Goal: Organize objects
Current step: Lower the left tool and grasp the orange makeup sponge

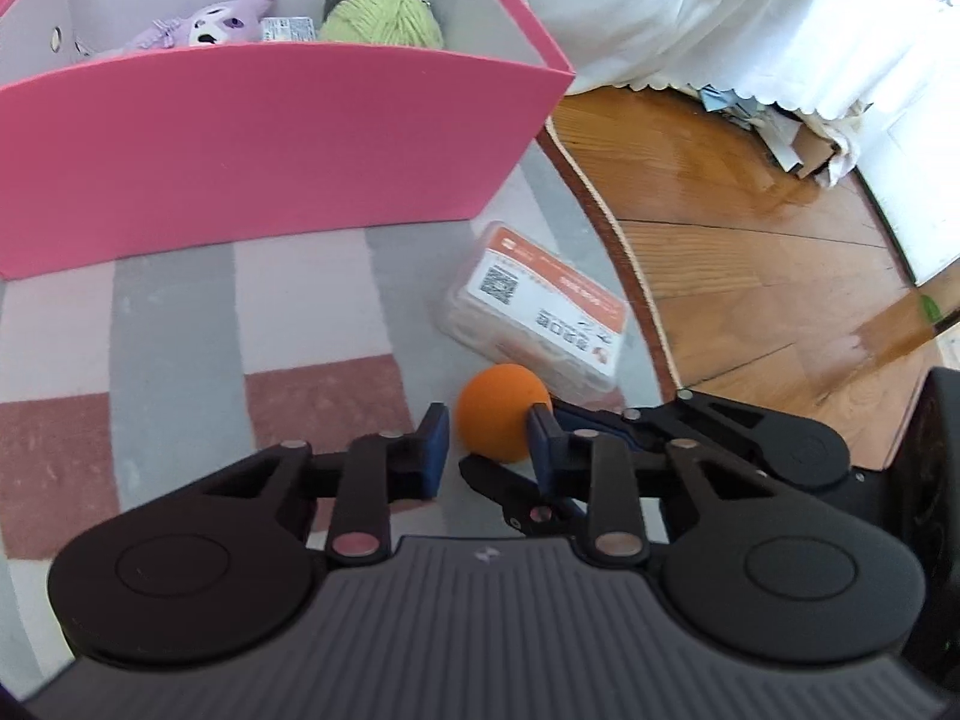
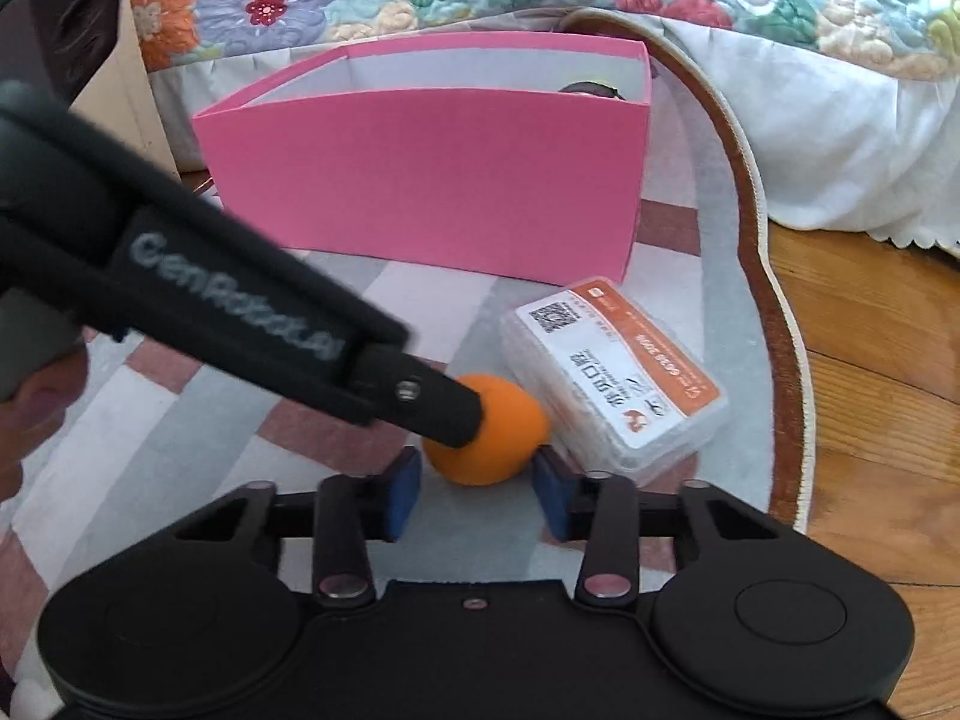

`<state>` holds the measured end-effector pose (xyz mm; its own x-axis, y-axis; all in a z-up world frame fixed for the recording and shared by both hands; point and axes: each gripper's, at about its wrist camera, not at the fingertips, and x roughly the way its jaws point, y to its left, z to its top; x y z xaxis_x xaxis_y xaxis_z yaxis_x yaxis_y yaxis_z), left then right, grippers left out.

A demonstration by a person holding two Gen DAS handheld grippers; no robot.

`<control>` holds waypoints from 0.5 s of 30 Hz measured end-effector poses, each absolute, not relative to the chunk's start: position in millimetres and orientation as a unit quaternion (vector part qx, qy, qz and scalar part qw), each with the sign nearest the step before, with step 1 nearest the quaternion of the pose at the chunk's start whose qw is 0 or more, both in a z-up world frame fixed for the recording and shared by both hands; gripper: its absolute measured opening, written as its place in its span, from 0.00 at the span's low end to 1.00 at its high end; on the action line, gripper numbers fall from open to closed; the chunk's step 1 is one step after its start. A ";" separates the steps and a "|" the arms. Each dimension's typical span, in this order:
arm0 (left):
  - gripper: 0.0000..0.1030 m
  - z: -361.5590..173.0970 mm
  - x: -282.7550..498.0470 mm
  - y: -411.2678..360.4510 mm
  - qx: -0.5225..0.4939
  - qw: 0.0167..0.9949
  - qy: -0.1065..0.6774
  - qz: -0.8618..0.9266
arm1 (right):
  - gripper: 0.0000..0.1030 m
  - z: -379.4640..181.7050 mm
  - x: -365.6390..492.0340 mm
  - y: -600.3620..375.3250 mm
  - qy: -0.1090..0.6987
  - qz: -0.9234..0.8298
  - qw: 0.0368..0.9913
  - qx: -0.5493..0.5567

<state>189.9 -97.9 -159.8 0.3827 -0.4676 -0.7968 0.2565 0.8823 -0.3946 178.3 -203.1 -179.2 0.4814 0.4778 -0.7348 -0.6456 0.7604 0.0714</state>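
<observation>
Two hand-held grippers converging on one target. The orange foam ball lies on the striped grey, pink and white rug, in front of the open pink cardboard box and touching or just beside the clear plastic case with an orange-and-white label. The left gripper has its blue pads drawn in against the ball's two sides, apparently pinching it at the very tips. The right gripper comes in from another angle with its jaws likewise narrowed on the ball's lower flanks. Whether both grips bear equally cannot be told. Probable hazards follow from this double, shallow hold. A round, springy body caught only at the fingertips may squirt forward towards the box wall or sideways against the case. From there it could roll over the rug's edge onto the wooden floor. With two sets of fingers crowded round one small thing, the pads may collide or lever against each other. If the hands then lift at unequal rates, the ball could be torn from one grip or dropped. A finger may also nudge the neighbouring case out of place. The box already holds a green ball of yarn and a purple plush toy, so a careless release from height could bounce the ball out again.
</observation>
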 end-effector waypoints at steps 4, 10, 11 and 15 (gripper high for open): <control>0.25 -157.5 186.7 -102.3 -0.089 0.829 0.505 -0.223 | 0.40 -179.7 177.7 -203.4 0.387 0.329 0.854 -0.113; 0.30 -155.7 186.1 -105.7 -0.070 0.829 0.510 -0.218 | 0.40 -184.8 171.3 -205.5 0.375 0.326 0.861 -0.110; 0.30 -157.6 186.2 -105.8 -0.071 0.827 0.512 -0.221 | 0.40 -185.5 171.7 -206.1 0.379 0.325 0.860 -0.106; 0.23 -159.8 181.7 -106.2 -0.084 0.822 0.512 -0.236 | 0.40 -186.3 173.6 -207.9 0.384 0.326 0.858 -0.100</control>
